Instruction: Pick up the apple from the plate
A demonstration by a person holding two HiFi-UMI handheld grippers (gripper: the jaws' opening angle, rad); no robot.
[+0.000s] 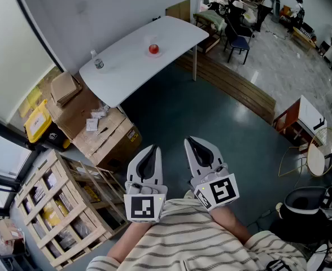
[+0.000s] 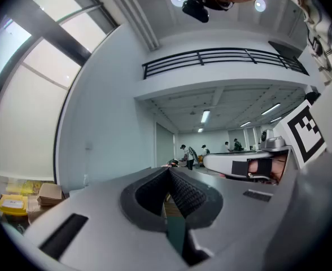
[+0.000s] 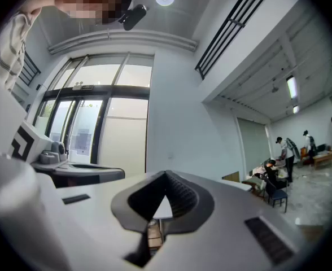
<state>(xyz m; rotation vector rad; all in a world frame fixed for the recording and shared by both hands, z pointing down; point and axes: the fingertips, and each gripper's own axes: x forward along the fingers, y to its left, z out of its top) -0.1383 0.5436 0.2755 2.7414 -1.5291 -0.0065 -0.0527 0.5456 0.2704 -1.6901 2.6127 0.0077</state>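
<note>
Ok so here's where I'm at. Both grippers sit low and close to me, right in front of my striped shirt (image 1: 194, 236), side by side and pointing out level across the room. The left gripper (image 1: 150, 151) is pressed fully together, nothing in it. From its own view the ribbed pads meet in a tight V with zero gap at the tips. The right gripper (image 1: 193, 144) is the same deal: tips touching, nothing pinched, just a little sliver of background showing below where they meet.

The apple (image 1: 153, 49) is way over on the far side, small and red. It sits on a pale plate (image 1: 153, 55) that I can barely make out, roughly in the middle of the white tabletop (image 1: 126, 55). It's well apart from both grippers, with a big stretch of dark floor (image 1: 211, 112) between us. There's a small clear bottle (image 1: 98, 61) toward the left end of that same tabletop, well left of the apple.

On the left, between me and the tabletop, there's a pile of cardboard boxes (image 1: 106, 131), a yellow bin (image 1: 37, 120) and a wooden crate (image 1: 59, 208) right beside my left gripper. Far right there's a blue chair (image 1: 238, 41) and some people, too small to say much about.
</note>
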